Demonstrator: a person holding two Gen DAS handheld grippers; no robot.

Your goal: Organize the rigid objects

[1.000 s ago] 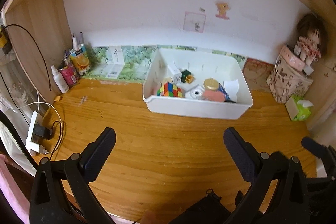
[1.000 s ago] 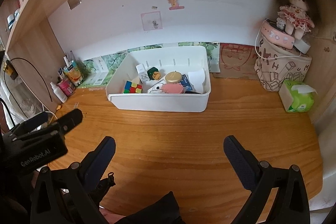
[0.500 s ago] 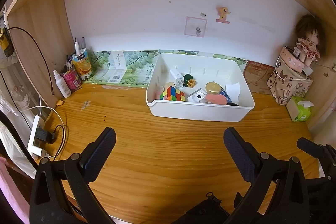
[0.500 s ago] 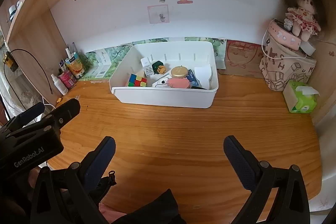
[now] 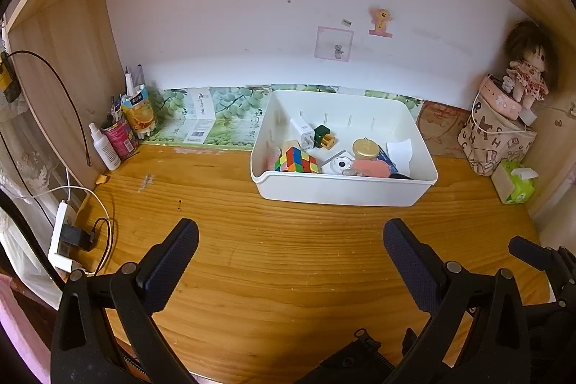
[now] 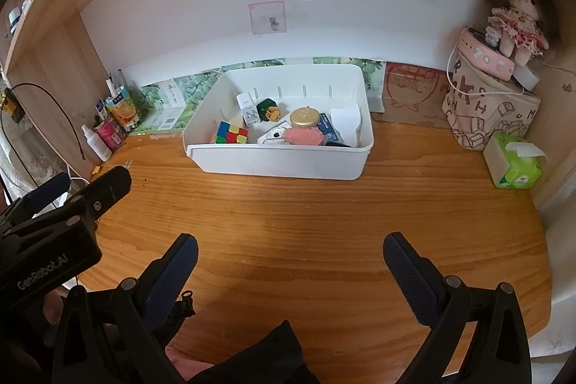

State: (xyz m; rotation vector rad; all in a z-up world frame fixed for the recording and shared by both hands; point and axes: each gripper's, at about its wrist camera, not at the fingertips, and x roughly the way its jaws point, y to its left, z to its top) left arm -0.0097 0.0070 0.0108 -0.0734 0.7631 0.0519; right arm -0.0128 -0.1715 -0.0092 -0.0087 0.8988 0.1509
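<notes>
Bin (image 5: 342, 195), white plastic, sits on the tabletop (image 5: 288, 258) ahead of both tongs, well apart from them, toward the back wall. Inside, packed close: cube (image 5: 296, 160) at the near left corner; white charger (image 5: 302, 132) behind it; green bottle with gold cap (image 5: 323, 135) just right of the charger; gold-lidded jar (image 5: 365, 148) mid-right; pink oval piece (image 5: 370, 168) against the near wall; white round-lensed gadget (image 5: 338, 164) between cube and pink piece; white card (image 5: 399, 152) leaning at the right end. Whether the items touch, cannot tell in every case.

Left tongs (image 5: 289, 243): spread wide, nothing between the fingers, over bare tabletop. Right tongs (image 6: 289, 258): spread wide too, holding nothing, bin straight ahead. From the right wrist view the left tongs show at the far left, low, near the tabletop edge.

Left of the left tongs, at the side panel: spray bottle (image 5: 104, 146), pink can (image 5: 120, 135), orange carton (image 5: 136, 112), clustered in the back corner. Power strip (image 5: 63, 240) with cables hangs nearer, off the tabletop's left edge.

Right of the right tongs, back corner: printed bag (image 6: 493, 114) with a pink case and doll (image 6: 514, 20) on top; green tissue pack (image 6: 514, 164) just in front of the bag.
</notes>
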